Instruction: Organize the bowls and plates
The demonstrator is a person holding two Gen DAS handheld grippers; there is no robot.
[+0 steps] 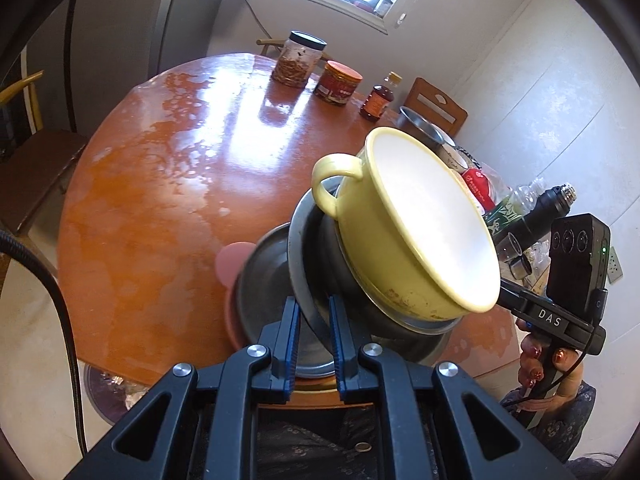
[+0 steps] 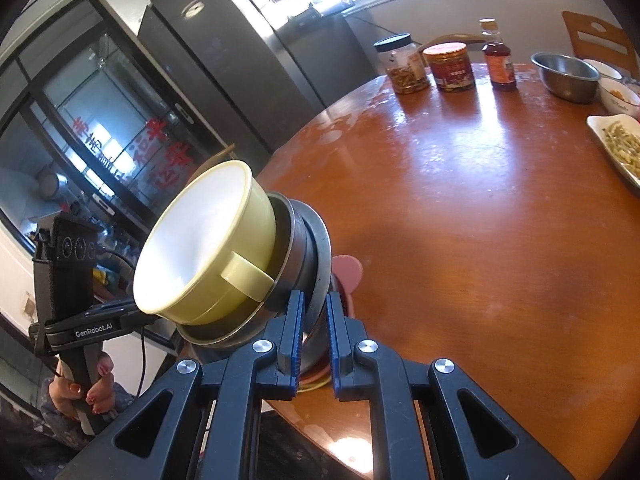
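Note:
A stack of dishes hangs tilted above the round wooden table [image 1: 168, 184]. On top is a yellow handled bowl [image 1: 408, 236], white inside, resting in metal bowls and a metal plate [image 1: 298, 264]. My left gripper [image 1: 314, 308] is shut on the metal plate's rim. My right gripper [image 2: 316, 312] is shut on the opposite rim of the metal plate [image 2: 322, 248]. The yellow bowl [image 2: 208, 244] tips to the left in the right wrist view. A pink plate [image 1: 230, 260] lies under the stack, near the table's front edge.
At the table's far side stand a dark-lidded jar [image 2: 402, 64], an orange-lidded jar [image 2: 450, 66], a sauce bottle [image 2: 498, 56] and a steel bowl [image 2: 566, 76]. White dishes with food [image 2: 618, 144] lie at the right. Chairs and a fridge [image 2: 248, 40] surround the table.

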